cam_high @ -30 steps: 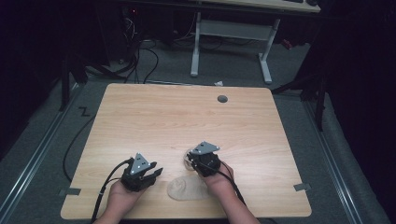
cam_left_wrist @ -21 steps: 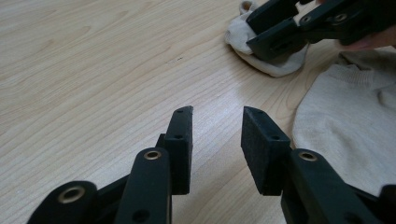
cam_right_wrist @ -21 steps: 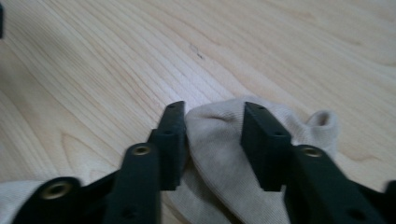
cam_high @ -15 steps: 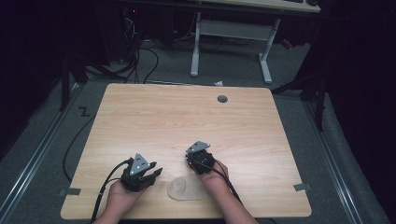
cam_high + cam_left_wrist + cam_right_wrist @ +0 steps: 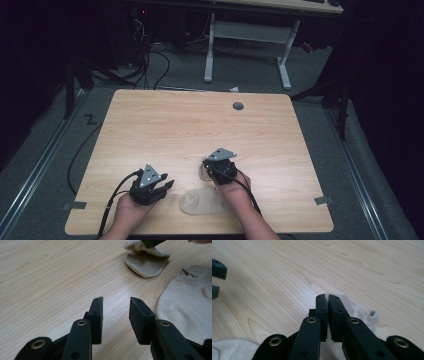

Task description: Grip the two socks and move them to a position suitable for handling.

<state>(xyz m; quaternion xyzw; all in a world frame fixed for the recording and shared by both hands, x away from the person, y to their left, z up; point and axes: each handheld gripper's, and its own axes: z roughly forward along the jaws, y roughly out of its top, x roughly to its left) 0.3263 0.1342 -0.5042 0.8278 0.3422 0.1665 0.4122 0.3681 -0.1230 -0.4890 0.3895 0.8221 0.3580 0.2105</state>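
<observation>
Near edge, high view: two forearms enter from 6 o'clock, each hand holding a gripper.

Left gripper [image 5: 162, 186]: at about 7 o'clock on the wooden surface [image 5: 175, 125], grey three-cornered plate on top, cable trailing toward the near edge. Its own view shows the black fingers [image 5: 96, 315] spread apart, nothing between them, held low over bare wood.

Flat sock [image 5: 202, 201]: beige, lying at 6 o'clock between the two hands, just beside the right wrist. In the left gripper view its ribbed cuff and body [image 5: 186, 302] lie at 3 o'clock of the fingers.

Right gripper [image 5: 209, 169]: just past the flat sock, near 6 o'clock of the surface's centre. Fingers [image 5: 322, 312] clenched almost together; whether cloth is pinched between them cannot be told.

Second sock [image 5: 205, 172]: beige, bunched, under and around the right gripper's fingers. The left gripper view shows it folded [image 5: 146, 261] at 1 o'clock, the other gripper pressing on its top.

Far half of the surface: bare wood, with a round grommet hole [image 5: 238, 106] near the far edge at 1 o'clock.
</observation>
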